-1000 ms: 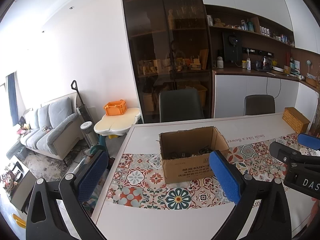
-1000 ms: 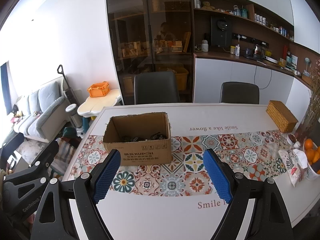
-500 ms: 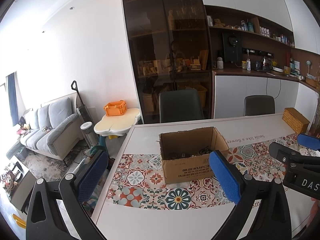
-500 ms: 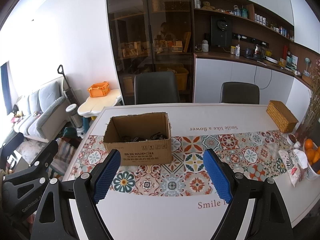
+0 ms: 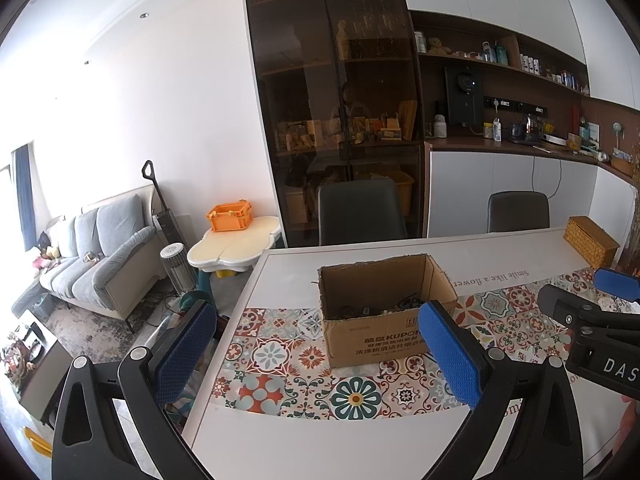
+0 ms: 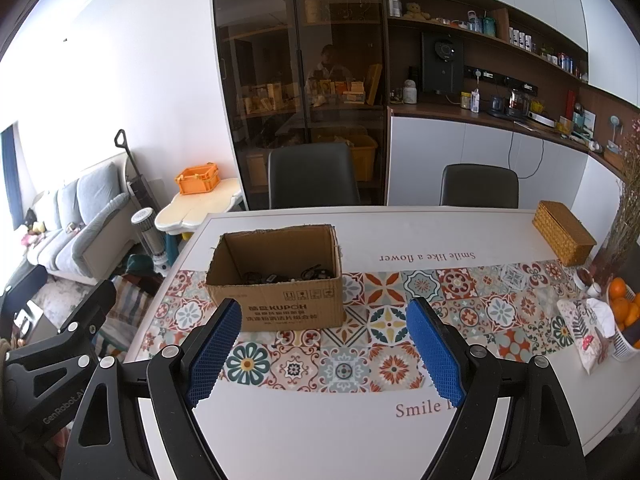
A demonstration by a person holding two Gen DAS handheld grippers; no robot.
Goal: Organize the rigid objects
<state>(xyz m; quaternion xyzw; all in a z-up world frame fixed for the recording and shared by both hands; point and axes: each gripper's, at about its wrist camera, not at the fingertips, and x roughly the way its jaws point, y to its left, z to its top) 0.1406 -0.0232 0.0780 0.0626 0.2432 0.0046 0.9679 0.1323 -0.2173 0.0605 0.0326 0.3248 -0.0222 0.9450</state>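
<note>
You're holding both the left gripper [image 5: 320, 344] and right gripper [image 6: 324, 344] spread wide, empty, just short of the cardboard box [image 6: 276, 276]; small dark parts are sitting inside it, so reaching in blind risks snagging its wall.

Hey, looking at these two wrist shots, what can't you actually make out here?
- Dark items in the cardboard box: both views, too small and shadowed, partly behind its front wall.
- Right gripper in the left view: cut off by the edge.
- Cabinet contents: tinted glass and reflection.
</note>
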